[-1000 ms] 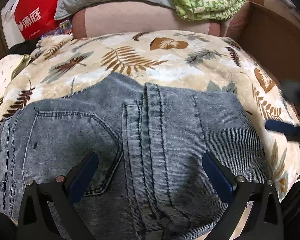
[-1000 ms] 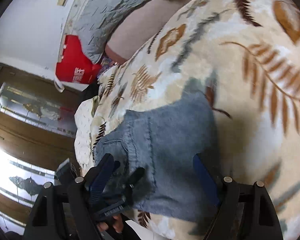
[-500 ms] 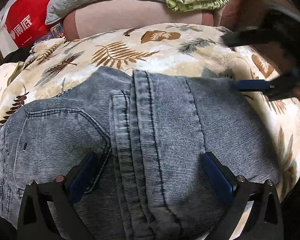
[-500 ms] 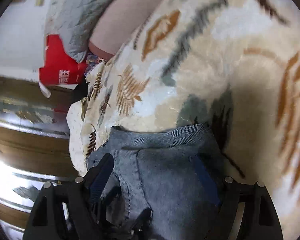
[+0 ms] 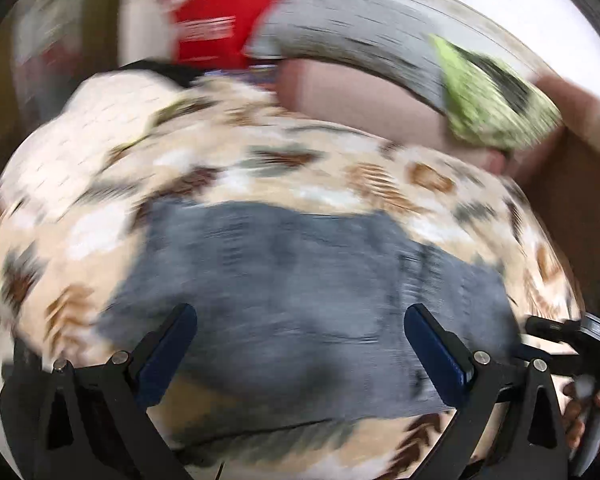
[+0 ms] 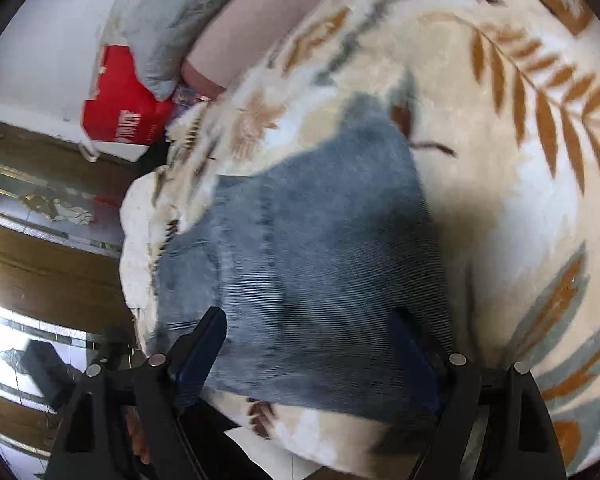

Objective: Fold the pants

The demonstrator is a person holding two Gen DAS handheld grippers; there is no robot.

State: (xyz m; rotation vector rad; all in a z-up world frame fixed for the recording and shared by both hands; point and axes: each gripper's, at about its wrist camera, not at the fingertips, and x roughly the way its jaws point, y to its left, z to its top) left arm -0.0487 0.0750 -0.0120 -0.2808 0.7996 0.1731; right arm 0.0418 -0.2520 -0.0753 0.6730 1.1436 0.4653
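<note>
Pants [image 5: 300, 300] folded, farther off (blurred) | left tool [image 5: 300, 344] spread | right tool [image 6: 312, 356] spread

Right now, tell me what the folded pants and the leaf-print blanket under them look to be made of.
Pants: apparently denim, faded grey-blue, matte; fine ribbed weave lines and stitched seams show in the right wrist view.
Blanket: likely plush fleece, cream with brown and grey leaves; the surface looks soft and fuzzy, print edges slightly blurred. The exact fibre cannot be told.

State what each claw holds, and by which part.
Nothing. The left claw and the right claw both stand open above the folded jeans, gripping no fabric.
</note>
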